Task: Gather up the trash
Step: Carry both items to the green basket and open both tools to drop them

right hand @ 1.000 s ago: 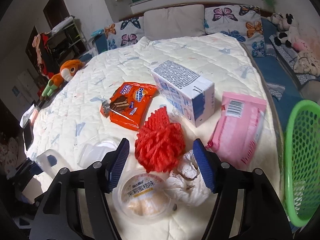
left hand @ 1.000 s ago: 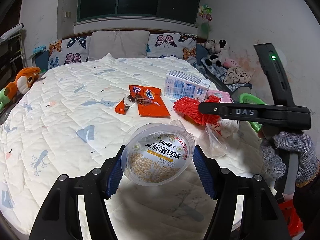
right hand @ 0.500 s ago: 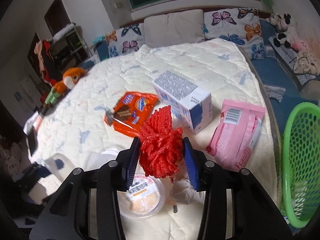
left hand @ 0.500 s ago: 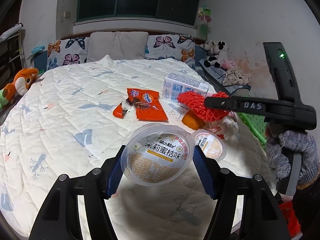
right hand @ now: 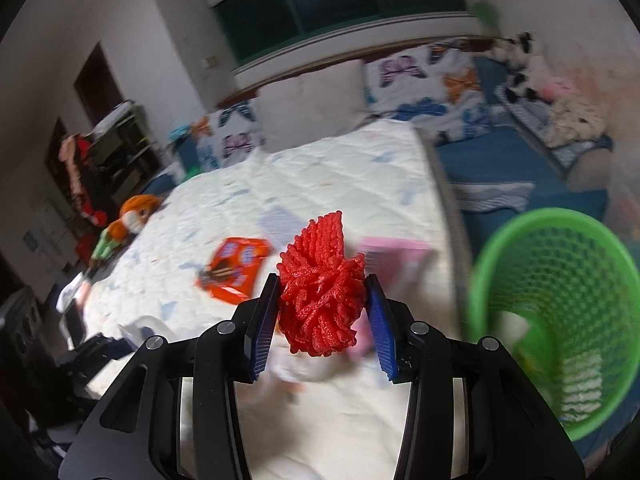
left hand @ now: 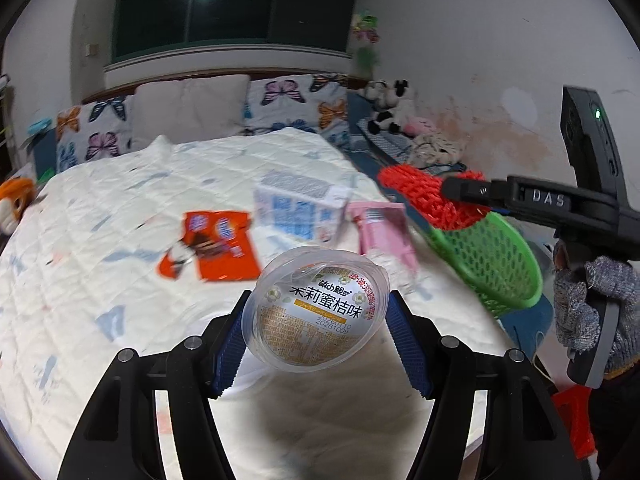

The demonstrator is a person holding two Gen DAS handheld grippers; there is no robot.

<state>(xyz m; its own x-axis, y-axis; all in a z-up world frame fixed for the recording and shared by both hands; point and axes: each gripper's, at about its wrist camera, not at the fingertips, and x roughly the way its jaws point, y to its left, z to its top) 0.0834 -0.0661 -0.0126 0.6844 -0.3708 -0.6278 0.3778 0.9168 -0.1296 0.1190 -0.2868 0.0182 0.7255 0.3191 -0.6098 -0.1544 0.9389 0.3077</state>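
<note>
My left gripper is shut on a clear round plastic cup with a printed lid, held above the bed. My right gripper is shut on a red foam net, lifted off the bed; it also shows in the left wrist view, just above the rim of the green mesh basket. That basket stands beside the bed at the right. On the bed lie an orange snack wrapper, a blue-white carton and a pink pack.
The white quilted bed has butterfly pillows at its head. An orange plush toy lies at the bed's left edge. Soft toys sit by the right wall. Shelves and clutter stand at the left.
My right gripper has carried the red foam net up and right, to above the green basket. My left gripper, still holding the cup, has swung right too.
</note>
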